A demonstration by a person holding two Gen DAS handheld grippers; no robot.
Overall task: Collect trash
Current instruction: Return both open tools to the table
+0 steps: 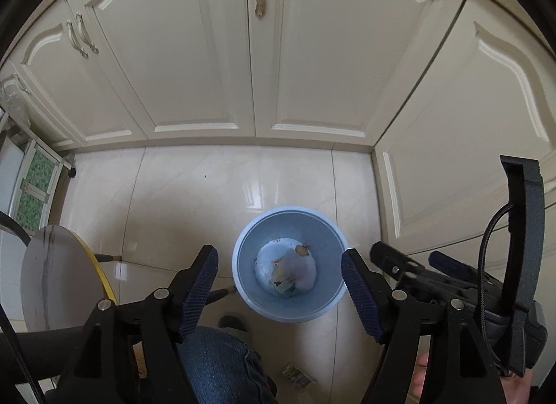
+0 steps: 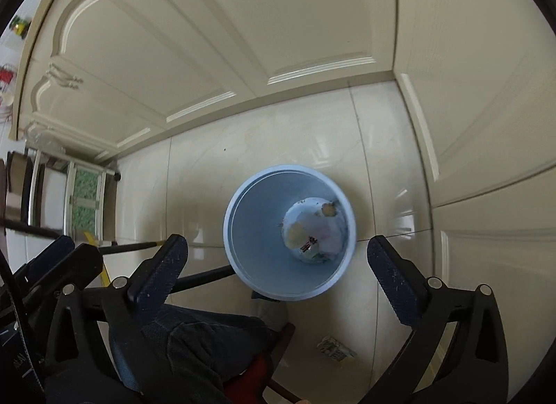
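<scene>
Bin [image 1: 243,247], one, round blue plastic, holds scraps; one crumpled wrapper [image 1: 296,375] near it; left tool [image 1: 279,277], right tool [image 2: 278,258] both wide, empty.

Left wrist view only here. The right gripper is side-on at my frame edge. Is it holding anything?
Observer: No. The right gripper is wide open with nothing between its fingers. The blue bin shows through the gap.
Operator: Any trash outside the bin? I only get a sliver near the knee.
Observer: One crumpled wrapper is in full view. It lies flat on the floor tiles, apart from the bin, on the near side.
Operator: Anything else down there that I can't see?
Observer: Something red sits under the person's leg. I can't tell what it is.
</scene>
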